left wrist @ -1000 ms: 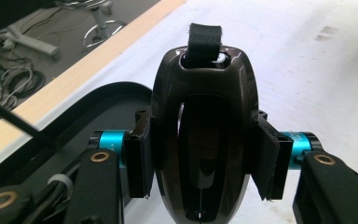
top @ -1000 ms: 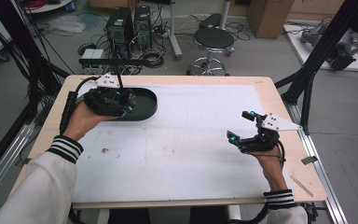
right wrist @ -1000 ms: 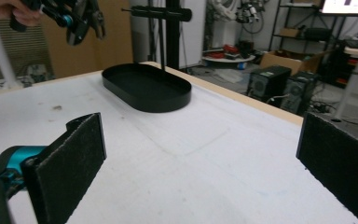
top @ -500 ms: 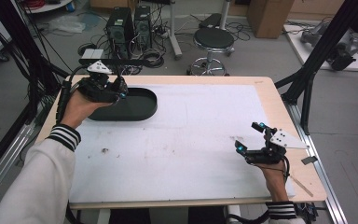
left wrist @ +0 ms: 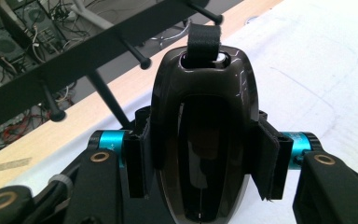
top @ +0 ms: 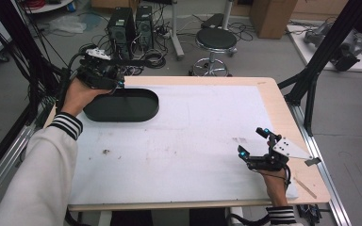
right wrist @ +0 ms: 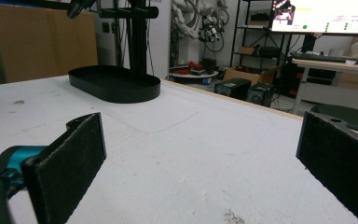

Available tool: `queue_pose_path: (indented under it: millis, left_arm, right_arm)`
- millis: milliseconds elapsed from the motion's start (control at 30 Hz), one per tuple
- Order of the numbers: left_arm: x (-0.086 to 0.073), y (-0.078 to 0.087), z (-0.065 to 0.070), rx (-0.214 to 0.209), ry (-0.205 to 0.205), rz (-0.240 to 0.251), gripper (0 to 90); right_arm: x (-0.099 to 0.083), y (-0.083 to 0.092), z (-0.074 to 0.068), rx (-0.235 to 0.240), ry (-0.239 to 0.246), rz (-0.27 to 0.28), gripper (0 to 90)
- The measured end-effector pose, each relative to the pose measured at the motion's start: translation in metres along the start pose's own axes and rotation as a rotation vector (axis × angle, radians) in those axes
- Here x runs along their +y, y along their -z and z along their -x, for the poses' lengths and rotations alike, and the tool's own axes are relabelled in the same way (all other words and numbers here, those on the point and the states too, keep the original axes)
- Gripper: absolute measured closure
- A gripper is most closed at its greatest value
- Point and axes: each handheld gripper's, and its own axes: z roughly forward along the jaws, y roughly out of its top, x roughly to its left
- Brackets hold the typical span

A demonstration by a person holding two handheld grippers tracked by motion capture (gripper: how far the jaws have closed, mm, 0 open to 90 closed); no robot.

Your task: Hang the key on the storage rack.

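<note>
1. Glossy dark brown plastic sits between my left jaws: the left gripper (left wrist: pixel 200 158) is clamped on the sides of a smooth rounded shell (left wrist: pixel 200 140), with a black fabric strap (left wrist: pixel 204 39) poking out of the slot at its far end. I cannot tell what the shell is beyond that.
2. From the high view, my left gripper (top: pixel 104 75) is raised at the table's far left corner, just beyond the far rim of the black oval tray (top: pixel 122 113). The shell itself is hard to make out there, hidden in the dark of the gripper.
3. The tray looks empty in the right gripper view (right wrist: pixel 116 86), so I judge the lift out of it as done: the shell is in my grip and off the table.
4. Close ahead of the shell, the left gripper view has a black rack bar with pegs (left wrist: pixel 121 37). My guess is the strap is meant to go over one of those pegs; that step is not yet done.
5. My right gripper (top: pixel 254 146) rests low at the near right of the white table top (top: pixel 193 141), jaws wide apart and holding nothing, well away from the tray.
</note>
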Motion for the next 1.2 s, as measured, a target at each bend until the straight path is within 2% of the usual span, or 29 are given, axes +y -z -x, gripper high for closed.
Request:
queue_pose_path:
  millis: [167, 233, 433, 700, 833, 967, 1200]
  left_arm:
    - [0.012, -0.002, -0.004, 0.011, -0.009, -0.02, 48.7]
    - [0.015, -0.004, -0.005, 0.018, -0.011, -0.032, 48.7]
    - [0.023, -0.011, -0.007, 0.036, 0.002, -0.055, 48.7]
    - [0.028, -0.017, -0.008, 0.07, 0.012, -0.079, 48.7]
    - [0.028, -0.019, -0.012, 0.082, 0.035, -0.082, 48.7]
    - [0.027, -0.022, -0.014, 0.089, 0.035, -0.097, 48.7]
    - [0.028, -0.025, -0.016, 0.096, 0.039, -0.098, 48.7]
  right_arm:
    - [-0.003, 0.003, -0.001, -0.02, 0.006, 0.032, 0.3]
    - [-0.004, 0.004, 0.0, -0.023, -0.007, 0.051, 0.3]
    - [-0.011, 0.004, 0.001, -0.035, -0.052, 0.044, 0.3]
    - [-0.012, 0.005, 0.002, -0.045, -0.038, 0.063, 0.3]
    - [-0.014, 0.006, 0.003, -0.056, -0.049, 0.072, 0.3]
    - [-0.014, 0.007, 0.003, -0.059, -0.05, 0.071, 0.3]
    - [-0.016, 0.007, 0.002, -0.037, -0.057, 0.088, 0.3]
